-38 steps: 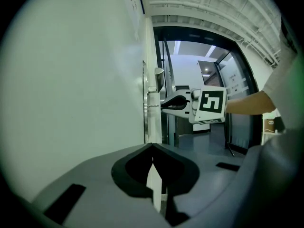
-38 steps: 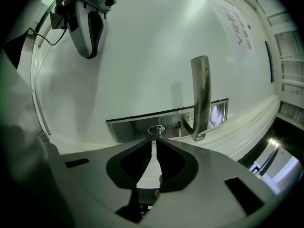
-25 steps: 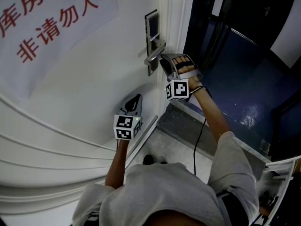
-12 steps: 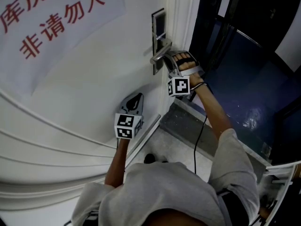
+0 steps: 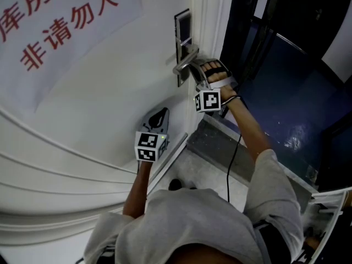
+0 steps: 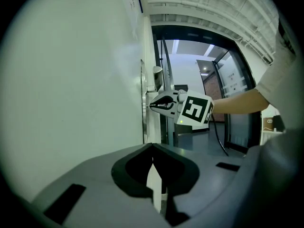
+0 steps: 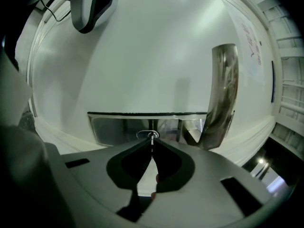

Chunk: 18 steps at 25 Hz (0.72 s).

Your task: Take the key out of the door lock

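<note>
The key [image 7: 152,135] sits in the silver lock plate [image 7: 114,125] on the white door [image 5: 110,92], right beside the shiny handle [image 7: 223,89]. The right gripper [image 7: 152,142] is at the lock. Its fingers have just been closing and now pinch the key at their tips. The left gripper [image 6: 153,161] hangs lower down near the door, well apart from the lock, with its fingers together and nothing in them.

The head view looks steeply down the door [image 5: 99,92], with the lock plate [image 5: 182,47] at one o'clock. The right gripper view faces that plate close up; the left gripper view sights along the door toward it.
</note>
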Each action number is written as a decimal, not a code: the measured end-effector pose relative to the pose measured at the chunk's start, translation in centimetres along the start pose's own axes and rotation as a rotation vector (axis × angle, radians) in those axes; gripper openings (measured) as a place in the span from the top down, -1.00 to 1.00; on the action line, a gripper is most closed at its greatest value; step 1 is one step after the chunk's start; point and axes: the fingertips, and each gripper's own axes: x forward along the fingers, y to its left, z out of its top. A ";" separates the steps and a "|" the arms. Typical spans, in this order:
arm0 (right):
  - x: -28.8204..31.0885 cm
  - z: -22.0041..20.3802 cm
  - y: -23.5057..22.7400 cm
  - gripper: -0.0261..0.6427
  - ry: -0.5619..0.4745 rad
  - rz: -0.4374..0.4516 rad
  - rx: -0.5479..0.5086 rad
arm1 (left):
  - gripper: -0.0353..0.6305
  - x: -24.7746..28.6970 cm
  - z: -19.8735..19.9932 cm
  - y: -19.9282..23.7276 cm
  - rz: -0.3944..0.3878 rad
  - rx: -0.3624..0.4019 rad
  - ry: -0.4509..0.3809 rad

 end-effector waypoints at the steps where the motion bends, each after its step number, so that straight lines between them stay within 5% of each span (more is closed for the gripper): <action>1: 0.0 0.0 0.0 0.83 0.001 0.000 0.000 | 0.84 0.1 0.0 -0.1 -0.003 0.000 -0.001; 18: -4.2 -3.3 -0.1 0.83 0.034 -0.002 0.083 | 0.84 2.1 0.8 -3.2 -0.063 0.018 -0.010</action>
